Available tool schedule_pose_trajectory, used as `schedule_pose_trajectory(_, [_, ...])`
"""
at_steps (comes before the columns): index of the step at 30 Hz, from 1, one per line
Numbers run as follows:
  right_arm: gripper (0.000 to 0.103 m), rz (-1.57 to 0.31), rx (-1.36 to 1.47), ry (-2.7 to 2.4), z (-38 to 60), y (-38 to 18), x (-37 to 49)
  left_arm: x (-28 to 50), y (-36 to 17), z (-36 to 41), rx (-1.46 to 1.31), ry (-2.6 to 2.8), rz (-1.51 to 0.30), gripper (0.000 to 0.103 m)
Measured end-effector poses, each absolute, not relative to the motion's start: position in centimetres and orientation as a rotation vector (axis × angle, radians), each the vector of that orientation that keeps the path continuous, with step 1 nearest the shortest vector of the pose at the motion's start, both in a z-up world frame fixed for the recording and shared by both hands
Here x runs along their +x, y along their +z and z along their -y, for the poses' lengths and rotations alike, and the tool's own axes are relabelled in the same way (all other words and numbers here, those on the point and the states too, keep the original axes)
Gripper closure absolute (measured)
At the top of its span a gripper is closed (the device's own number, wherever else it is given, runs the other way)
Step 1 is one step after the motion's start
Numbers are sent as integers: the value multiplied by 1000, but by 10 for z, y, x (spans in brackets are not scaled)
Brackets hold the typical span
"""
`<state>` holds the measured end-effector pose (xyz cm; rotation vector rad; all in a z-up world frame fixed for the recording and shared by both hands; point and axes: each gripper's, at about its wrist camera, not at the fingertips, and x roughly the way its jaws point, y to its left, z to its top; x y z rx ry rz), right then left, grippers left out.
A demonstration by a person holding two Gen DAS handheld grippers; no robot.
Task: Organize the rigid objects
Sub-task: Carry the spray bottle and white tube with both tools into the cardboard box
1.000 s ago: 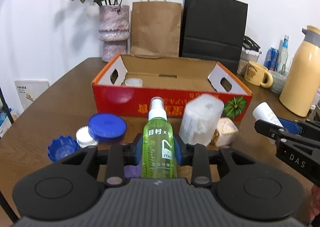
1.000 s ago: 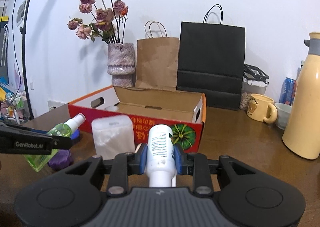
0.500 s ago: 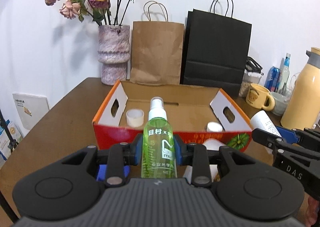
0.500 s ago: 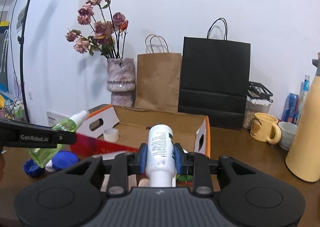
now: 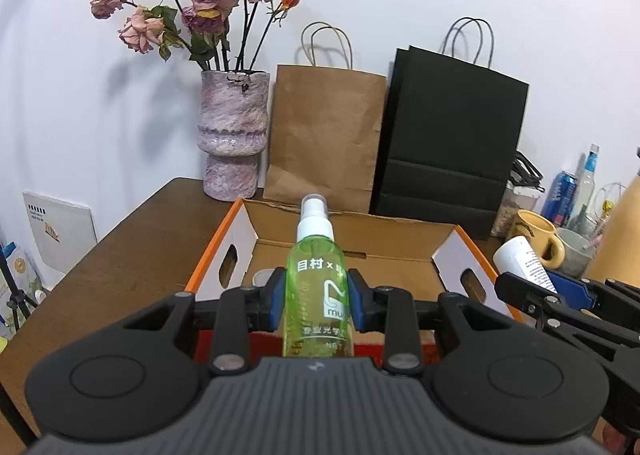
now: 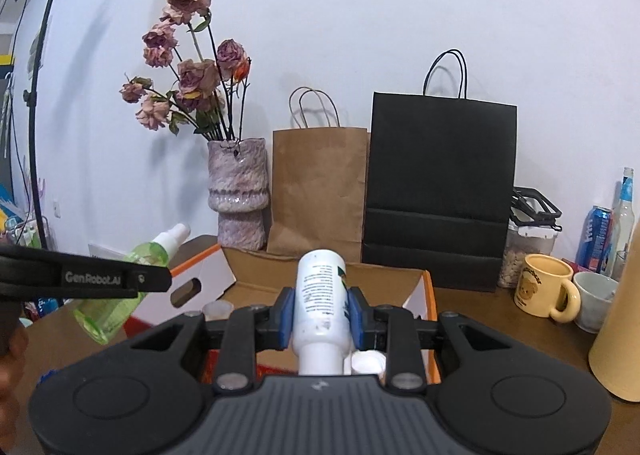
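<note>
Along the wall at the back of the brown table (image 5: 132,251) stand a mottled pink vase (image 5: 233,135) of dried roses, a brown paper bag (image 5: 324,135) and a black paper bag (image 5: 452,143); off to the right are a yellow mug (image 6: 540,289), a grey cup (image 6: 594,299), a blue can (image 6: 597,237) and a tall cream flask (image 6: 620,327); a black light stand (image 6: 38,87) rises at the far left. Just in front of the bags lies the open cardboard box (image 5: 400,251), orange-rimmed with raised end flaps; a small white cap (image 6: 218,309) and a white lid (image 6: 366,362) show in or near it, though I cannot tell exactly where they rest. The left gripper (image 5: 316,301) tilts downward above the box's near wall, its blue pads pinching a green spray bottle (image 5: 318,295) that stands nozzle up; the right gripper (image 6: 320,315) is level beside it, clamped round a white bottle (image 6: 320,295) with its base pointing forward, over the box's right part; both bottles hang clear of the table.
</note>
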<state>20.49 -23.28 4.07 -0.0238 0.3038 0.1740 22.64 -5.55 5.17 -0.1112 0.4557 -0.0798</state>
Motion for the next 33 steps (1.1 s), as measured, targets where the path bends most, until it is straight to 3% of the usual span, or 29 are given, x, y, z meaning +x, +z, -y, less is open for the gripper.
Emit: schedule_pose_trajectory(33, [76,-409,22,230,213,12,327,342,23,50,-130,5,-529,71])
